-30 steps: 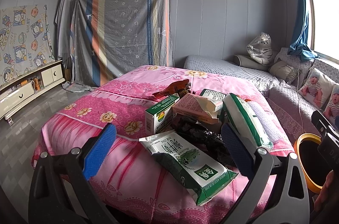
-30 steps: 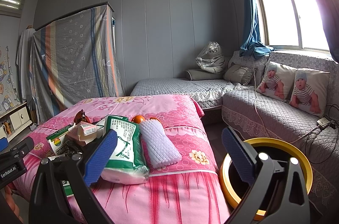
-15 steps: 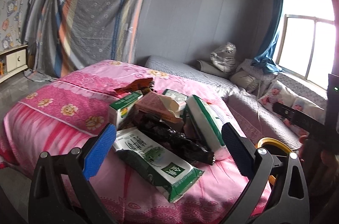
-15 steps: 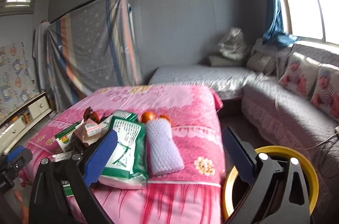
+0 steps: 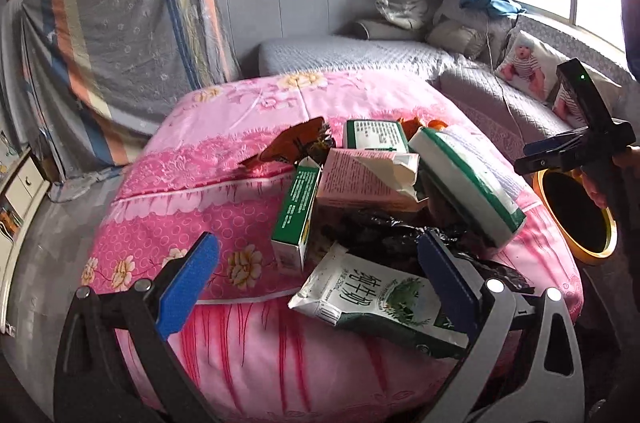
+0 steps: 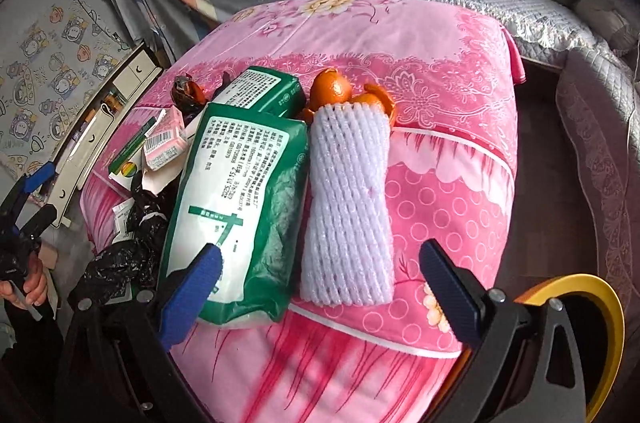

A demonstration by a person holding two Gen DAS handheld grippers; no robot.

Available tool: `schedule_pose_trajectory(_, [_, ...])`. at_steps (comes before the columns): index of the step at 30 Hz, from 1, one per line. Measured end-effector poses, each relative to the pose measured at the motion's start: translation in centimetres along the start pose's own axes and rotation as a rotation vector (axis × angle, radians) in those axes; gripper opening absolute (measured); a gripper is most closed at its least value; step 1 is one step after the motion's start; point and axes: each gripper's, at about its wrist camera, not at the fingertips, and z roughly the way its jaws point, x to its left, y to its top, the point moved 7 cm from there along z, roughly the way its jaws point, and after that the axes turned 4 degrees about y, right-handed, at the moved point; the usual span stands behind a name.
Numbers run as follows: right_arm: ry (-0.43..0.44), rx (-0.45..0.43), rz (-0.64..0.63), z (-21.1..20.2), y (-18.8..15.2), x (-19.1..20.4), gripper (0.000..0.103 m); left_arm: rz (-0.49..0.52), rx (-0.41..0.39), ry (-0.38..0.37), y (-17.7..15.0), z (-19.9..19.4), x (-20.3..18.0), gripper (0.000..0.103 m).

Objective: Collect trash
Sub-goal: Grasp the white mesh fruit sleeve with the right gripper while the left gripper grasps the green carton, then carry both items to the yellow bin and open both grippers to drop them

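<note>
Both tongs are spread wide and hold nothing. The left tongs [image 5: 316,281] hang over the near edge of the bed [image 5: 208,179], pointed at a milk pouch [image 5: 380,299] that lies on a black bag [image 5: 404,235]. The right tongs [image 6: 320,287] face a white foam net [image 6: 348,207] just beside a green tissue pack [image 6: 240,207], with orange peel [image 6: 332,89] touching the net's far end.

The trash sits in one heap toward the bed's near corner: a green carton [image 5: 296,215], a pink box [image 5: 364,179] with a torn flap, a second green pack [image 6: 260,91] and a red wrapper [image 5: 296,143]. The bin [image 6: 592,303], yellow-rimmed, stands on the floor just beside that corner, on the right.

The step in hand looks like a first reach. The foam net seems the easiest start for the right tongs: it is soft, narrow enough to fit between the open pads, and nearest the bin. Closing across its middle should stop it folding out of the grip. The pouch is limp and overlaps the bag, so pinching its free end may avoid dragging the bag along.

The pouch and the tissue pack both lie close to the bed's edge, so a nudge could tip them to the floor. Open quilt lies right of the net and beyond the heap, and the path from net to bin looks clear.
</note>
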Motion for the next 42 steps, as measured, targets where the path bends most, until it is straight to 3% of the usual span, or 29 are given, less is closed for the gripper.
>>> schedule_pose_trajectory(4, [-0.019,0.056,0.030,1.9,1.1,-1.0,0.093,-0.084,0.098,-0.077,0.1,2.9,2.5,0.095])
schedule_pose_trajectory(10, [-0.015,0.109,0.081,4.2,1.4,-2.4,0.085,-0.082,0.091,-0.181,0.7,4.6,3.5,0.095])
schedule_pose_trajectory(13, [-0.022,0.121,0.086,5.2,1.6,-2.8,0.081,-0.070,0.098,-0.195,1.0,5.5,3.4,0.095])
schedule_pose_trajectory(17, [-0.046,0.142,0.096,6.2,1.4,-3.3,0.060,-0.045,0.139,-0.187,1.1,7.1,3.2,0.095])
schedule_pose_trajectory(19, [-0.062,0.125,0.083,5.9,1.2,-3.4,0.043,-0.014,0.152,-0.175,1.2,7.8,2.9,0.095])
schedule_pose_trajectory(20, [-0.048,0.113,0.095,5.6,1.2,-3.4,0.028,0.006,0.153,-0.172,1.2,8.1,2.8,0.095])
schedule_pose_trajectory(21, [-0.036,0.100,0.109,5.2,1.1,-3.6,0.025,0.023,0.155,-0.170,1.2,8.2,2.8,0.095])
schedule_pose_trajectory(24, [-0.034,0.031,0.109,3.0,0.8,-3.5,0.024,0.069,0.168,-0.158,1.0,8.9,2.7,0.095])
schedule_pose_trajectory(29, [0.050,-0.088,0.087,-1.3,-0.4,-1.8,0.024,0.111,0.183,-0.157,0.5,10.0,2.6,0.095])
schedule_pose_trajectory(38, [0.143,-0.153,0.066,-4.7,-2.9,1.7,0.024,0.055,0.201,-0.204,0.3,12.2,2.8,0.094])
schedule_pose_trajectory(40, [0.153,-0.163,0.067,-5.0,-3.3,2.2,0.024,0.058,0.212,-0.208,0.2,12.6,2.6,0.084])
schedule_pose_trajectory(42, [0.158,-0.167,0.069,-5.2,-3.5,2.5,0.024,0.052,0.226,-0.216,0.0,12.9,2.5,0.065])
